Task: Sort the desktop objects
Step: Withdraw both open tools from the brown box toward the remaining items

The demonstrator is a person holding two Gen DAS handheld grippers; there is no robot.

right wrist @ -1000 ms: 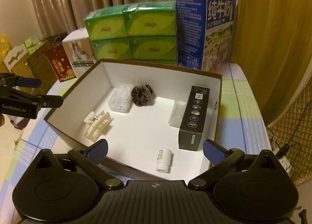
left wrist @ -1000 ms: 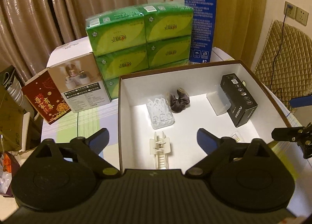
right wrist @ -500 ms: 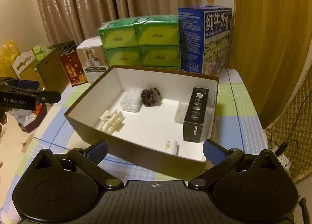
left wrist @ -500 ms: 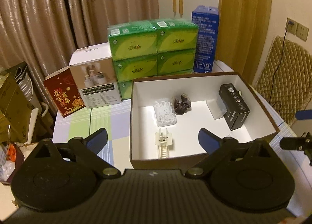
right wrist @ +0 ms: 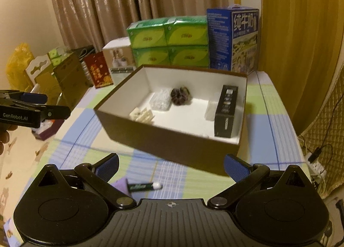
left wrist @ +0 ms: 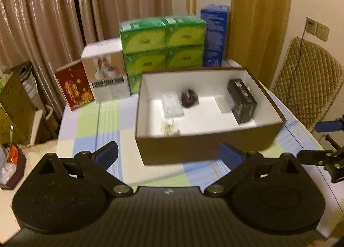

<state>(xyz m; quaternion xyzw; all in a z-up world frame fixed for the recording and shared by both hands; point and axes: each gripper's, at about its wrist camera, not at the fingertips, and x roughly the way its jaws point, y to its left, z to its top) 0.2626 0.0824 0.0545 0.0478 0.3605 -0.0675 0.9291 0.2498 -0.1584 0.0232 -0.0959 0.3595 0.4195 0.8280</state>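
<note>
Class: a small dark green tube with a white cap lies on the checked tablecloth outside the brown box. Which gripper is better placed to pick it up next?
Probably the right gripper: the small dark green tube with a white cap lies just below its open fingers. The left gripper faces the brown box instead.

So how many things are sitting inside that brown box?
5: clip front-left, clear case and scrunchie at the back, black box and clear piece right. The front wall may hide more.

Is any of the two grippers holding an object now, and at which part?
Nothing is held. The left gripper and the right gripper are both open, with only the tablecloth and box behind them.
</note>
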